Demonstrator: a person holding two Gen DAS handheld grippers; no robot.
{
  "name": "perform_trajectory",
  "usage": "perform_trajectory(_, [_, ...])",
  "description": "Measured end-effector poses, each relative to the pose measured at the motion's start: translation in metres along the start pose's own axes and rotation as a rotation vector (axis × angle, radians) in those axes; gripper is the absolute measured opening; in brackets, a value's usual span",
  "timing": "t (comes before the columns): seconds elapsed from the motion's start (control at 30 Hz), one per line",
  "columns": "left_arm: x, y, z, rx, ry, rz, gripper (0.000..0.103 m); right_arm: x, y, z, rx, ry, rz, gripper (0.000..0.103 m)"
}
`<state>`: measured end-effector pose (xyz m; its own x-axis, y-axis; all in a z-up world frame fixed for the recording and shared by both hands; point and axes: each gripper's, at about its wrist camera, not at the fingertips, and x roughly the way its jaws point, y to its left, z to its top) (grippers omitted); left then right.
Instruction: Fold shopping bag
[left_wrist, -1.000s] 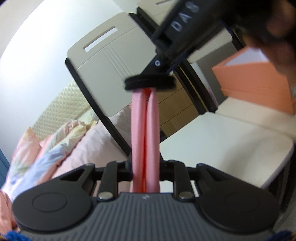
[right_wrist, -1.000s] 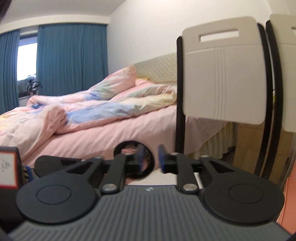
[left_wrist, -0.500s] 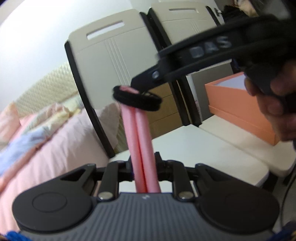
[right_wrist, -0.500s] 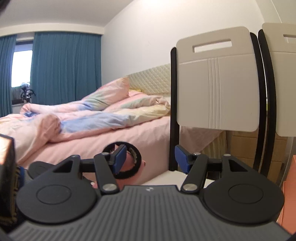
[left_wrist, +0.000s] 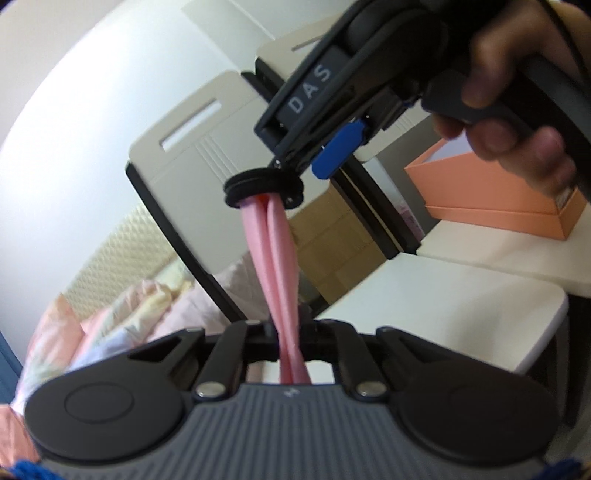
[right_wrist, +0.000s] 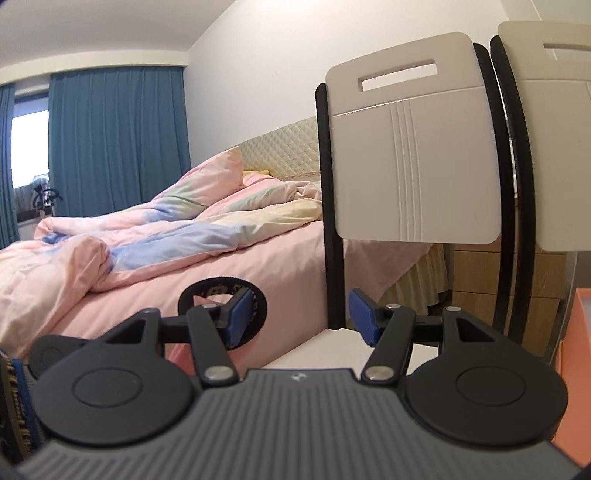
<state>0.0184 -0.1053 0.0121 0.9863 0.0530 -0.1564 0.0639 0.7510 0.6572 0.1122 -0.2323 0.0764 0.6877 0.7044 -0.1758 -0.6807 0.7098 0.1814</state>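
My left gripper (left_wrist: 290, 345) is shut on the pink rolled shopping bag (left_wrist: 275, 266), which stands up out of it as two tight pink strips. A black elastic band (left_wrist: 263, 186) rings the top of the bag. My right gripper (right_wrist: 297, 321) is open; its left fingertip (right_wrist: 238, 317) sits inside the band (right_wrist: 221, 314), hooking it. In the left wrist view the right gripper (left_wrist: 314, 162) comes in from the upper right, held by a hand, with one blue pad (left_wrist: 338, 149) showing beside the band.
Two white folding chairs (right_wrist: 413, 147) stand ahead, their seats (left_wrist: 436, 306) below the grippers. An orange box (left_wrist: 502, 195) lies on the right seat. A bed with a pink quilt (right_wrist: 147, 243) lies to the left, blue curtains (right_wrist: 114, 136) behind.
My right gripper has opened from nearly shut to wide, with the band staying on its left finger. The left gripper has tilted, still holding the bag.
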Motion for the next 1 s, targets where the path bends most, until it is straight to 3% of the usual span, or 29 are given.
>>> perform_trajectory(0.27, [-0.006,-0.013,0.001,0.067,-0.055,0.021,0.008,-0.005,-0.013,0.002,0.026,0.032,0.021,0.062])
perform_trajectory(0.43, [-0.010,-0.013,0.004,0.043,-0.081,0.004,0.008,-0.004,-0.037,-0.001,0.186,0.056,0.082,0.067])
perform_trajectory(0.57, [-0.012,-0.008,0.006,-0.003,-0.106,-0.034,0.008,-0.002,-0.059,-0.007,0.309,0.073,0.137,0.083])
perform_trajectory(0.67, [-0.013,-0.006,0.007,-0.019,-0.120,-0.045,0.008,0.000,-0.072,-0.012,0.391,0.082,0.192,0.085])
perform_trajectory(1.0, [-0.021,-0.006,0.008,-0.023,-0.170,-0.039,0.007,0.001,-0.076,-0.012,0.418,0.101,0.202,0.086])
